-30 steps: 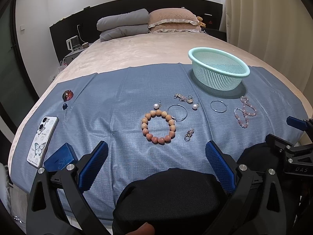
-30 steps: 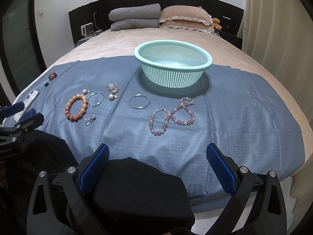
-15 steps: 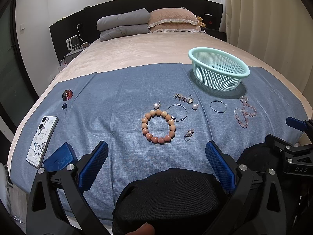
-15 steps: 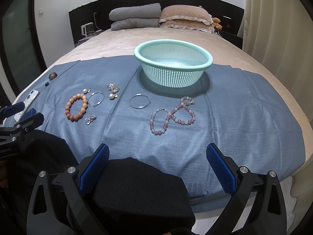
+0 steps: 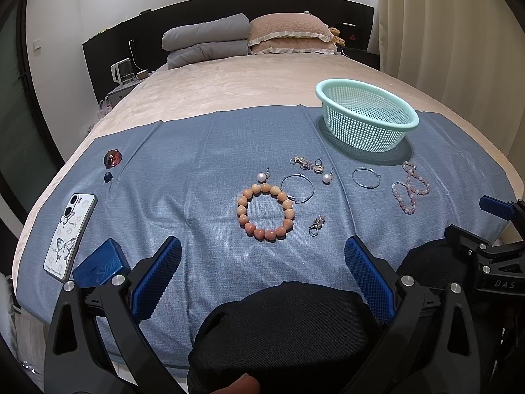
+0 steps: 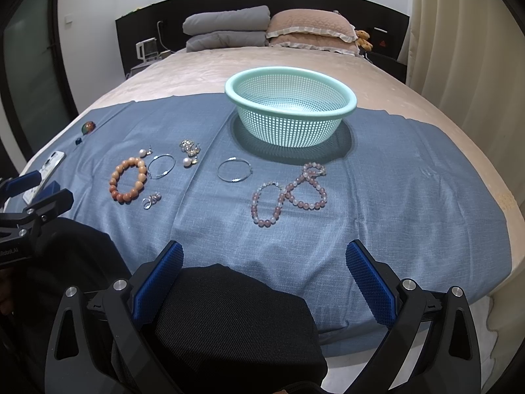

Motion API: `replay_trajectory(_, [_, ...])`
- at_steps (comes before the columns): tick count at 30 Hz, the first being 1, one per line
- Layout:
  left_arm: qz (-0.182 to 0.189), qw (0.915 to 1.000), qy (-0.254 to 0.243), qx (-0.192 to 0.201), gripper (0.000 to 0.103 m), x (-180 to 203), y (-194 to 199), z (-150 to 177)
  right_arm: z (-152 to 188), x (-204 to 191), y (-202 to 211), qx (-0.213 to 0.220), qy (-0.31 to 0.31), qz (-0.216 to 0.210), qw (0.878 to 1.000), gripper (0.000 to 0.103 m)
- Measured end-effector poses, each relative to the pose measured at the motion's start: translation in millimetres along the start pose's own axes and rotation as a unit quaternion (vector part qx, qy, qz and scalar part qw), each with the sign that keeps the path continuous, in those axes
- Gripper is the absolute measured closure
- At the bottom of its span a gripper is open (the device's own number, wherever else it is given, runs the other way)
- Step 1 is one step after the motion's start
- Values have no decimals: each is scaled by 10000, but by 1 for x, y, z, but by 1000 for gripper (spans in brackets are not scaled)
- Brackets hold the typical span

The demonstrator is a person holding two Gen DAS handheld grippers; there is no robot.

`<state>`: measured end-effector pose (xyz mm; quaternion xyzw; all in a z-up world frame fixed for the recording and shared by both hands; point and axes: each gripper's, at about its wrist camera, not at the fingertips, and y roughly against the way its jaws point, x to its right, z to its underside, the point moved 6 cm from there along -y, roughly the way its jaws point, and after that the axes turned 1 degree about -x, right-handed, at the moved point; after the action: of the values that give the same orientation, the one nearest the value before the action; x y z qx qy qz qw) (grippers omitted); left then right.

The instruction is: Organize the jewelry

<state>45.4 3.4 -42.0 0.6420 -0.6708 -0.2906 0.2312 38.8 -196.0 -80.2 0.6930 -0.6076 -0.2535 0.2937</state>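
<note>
Jewelry lies spread on a blue cloth (image 5: 197, 170) on the bed. An orange bead bracelet (image 5: 265, 211) lies in the middle, with a silver hoop (image 5: 297, 187), two pearl earrings (image 5: 262, 176) and a small clasp (image 5: 316, 225) around it. A second silver hoop (image 6: 233, 170) and a pink bead necklace (image 6: 288, 193) lie near the mint basket (image 6: 290, 105), which holds nothing. My left gripper (image 5: 262, 269) is open and empty, near the cloth's front edge. My right gripper (image 6: 264, 271) is open and empty too, in front of the pink necklace.
A phone in a butterfly case (image 5: 70, 233) and a blue box (image 5: 98, 267) lie at the cloth's left front. A red stone (image 5: 112, 159) and a small blue bead (image 5: 107, 176) sit at the far left. Pillows (image 5: 288, 37) lie at the headboard. A curtain hangs on the right.
</note>
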Motion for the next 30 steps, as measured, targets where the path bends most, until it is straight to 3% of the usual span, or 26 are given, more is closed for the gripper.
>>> replay_trajectory(15, [-7,10000,-22,-37,6,2,-2,1,0,0,0,-21,5,-14,10000,8])
replay_trajectory(22, [402,9989,-191,-160,6,1,-6,-5,-10,16,-1,56,-34,102,9999,8])
replay_trajectory(27, [-248,9977,-522,-345,6,-20,-33,-15,-22,39,-13,-30,-240,-54,9997,8])
replay_trajectory(30, [-77,9974,-315,-647,6,-38,-56,-17,-28,51,-21,-58,-310,-80,9995,8])
